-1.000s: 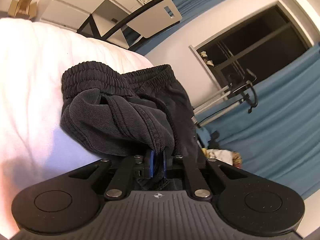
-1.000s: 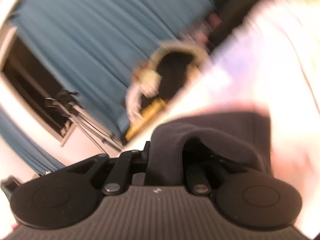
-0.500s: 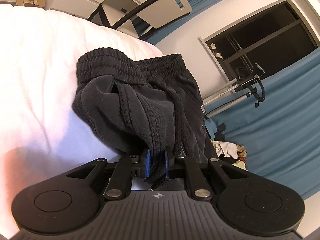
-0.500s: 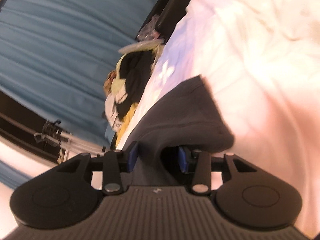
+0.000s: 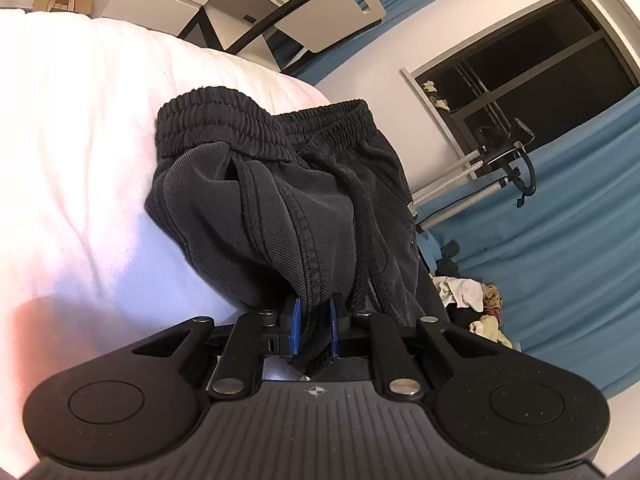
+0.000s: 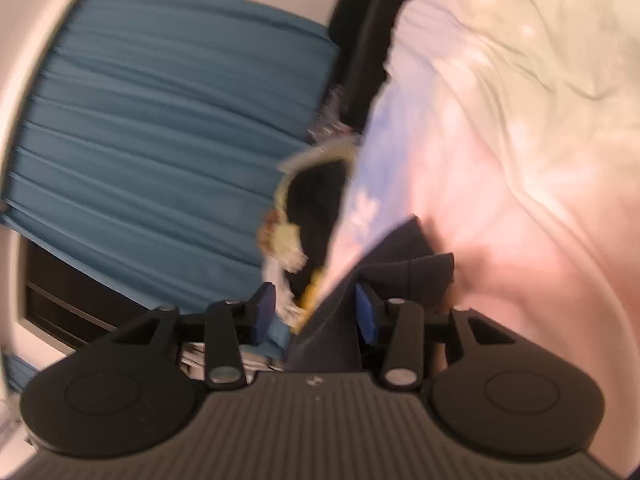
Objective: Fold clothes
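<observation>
Black shorts (image 5: 280,208) with an elastic waistband lie bunched on the white bed (image 5: 68,140) in the left wrist view. My left gripper (image 5: 314,322) still has a fold of their hem between its blue pads, which stand slightly apart. In the blurred right wrist view my right gripper (image 6: 316,312) is open, with dark fabric (image 6: 384,276) of the shorts lying loose between its spread blue pads at the bed's edge (image 6: 500,160).
A white desk and chair (image 5: 312,8) stand beyond the bed. Blue curtains (image 5: 560,220) (image 6: 160,140), a dark window (image 5: 520,60) and a metal stand (image 5: 500,160) are to the side. A pile of clothes (image 5: 472,300) (image 6: 296,216) lies on the floor beside the bed.
My right gripper opened and let go of the fabric, then pulled back toward the bed's edge. My left gripper's pads parted a little around the hem and moved slightly closer.
</observation>
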The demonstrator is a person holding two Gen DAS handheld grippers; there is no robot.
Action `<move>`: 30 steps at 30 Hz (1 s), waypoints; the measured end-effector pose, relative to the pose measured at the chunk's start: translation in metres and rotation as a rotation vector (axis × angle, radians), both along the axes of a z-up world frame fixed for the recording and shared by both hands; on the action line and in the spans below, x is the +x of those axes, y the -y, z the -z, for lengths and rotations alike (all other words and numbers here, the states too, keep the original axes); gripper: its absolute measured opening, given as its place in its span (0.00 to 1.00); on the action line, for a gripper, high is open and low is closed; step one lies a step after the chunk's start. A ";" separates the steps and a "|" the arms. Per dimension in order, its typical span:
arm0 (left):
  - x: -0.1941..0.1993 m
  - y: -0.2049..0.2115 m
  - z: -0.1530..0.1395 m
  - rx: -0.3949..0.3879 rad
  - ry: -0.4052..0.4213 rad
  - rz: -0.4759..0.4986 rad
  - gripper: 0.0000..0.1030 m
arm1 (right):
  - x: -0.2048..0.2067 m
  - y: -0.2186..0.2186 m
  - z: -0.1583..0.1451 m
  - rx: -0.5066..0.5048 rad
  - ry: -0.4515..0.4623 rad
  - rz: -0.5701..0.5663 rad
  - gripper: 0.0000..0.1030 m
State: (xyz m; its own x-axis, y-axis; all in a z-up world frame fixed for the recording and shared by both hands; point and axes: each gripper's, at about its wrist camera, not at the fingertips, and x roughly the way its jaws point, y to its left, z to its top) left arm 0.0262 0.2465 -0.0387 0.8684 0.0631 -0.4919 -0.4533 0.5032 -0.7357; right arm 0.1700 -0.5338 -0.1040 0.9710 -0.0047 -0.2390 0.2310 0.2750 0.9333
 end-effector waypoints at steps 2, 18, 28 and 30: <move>0.002 0.001 0.002 0.002 -0.009 0.003 0.15 | 0.000 0.000 0.009 0.036 -0.088 0.014 0.47; 0.016 -0.008 0.013 -0.025 -0.001 0.025 0.15 | 0.097 -0.020 -0.097 -0.475 -0.072 -0.030 0.03; 0.028 -0.010 0.021 -0.004 0.017 0.038 0.15 | 0.189 -0.090 -0.258 -0.719 0.402 -0.207 0.03; 0.029 -0.011 0.022 -0.006 0.017 0.039 0.15 | 0.187 -0.078 -0.246 -0.754 0.419 -0.151 0.03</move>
State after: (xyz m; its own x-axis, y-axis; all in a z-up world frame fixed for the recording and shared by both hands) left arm 0.0554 0.2570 -0.0610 0.8781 0.0256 -0.4778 -0.4210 0.5157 -0.7462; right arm 0.3567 -0.4557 0.1418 0.9813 0.1179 0.1523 -0.1786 0.8533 0.4899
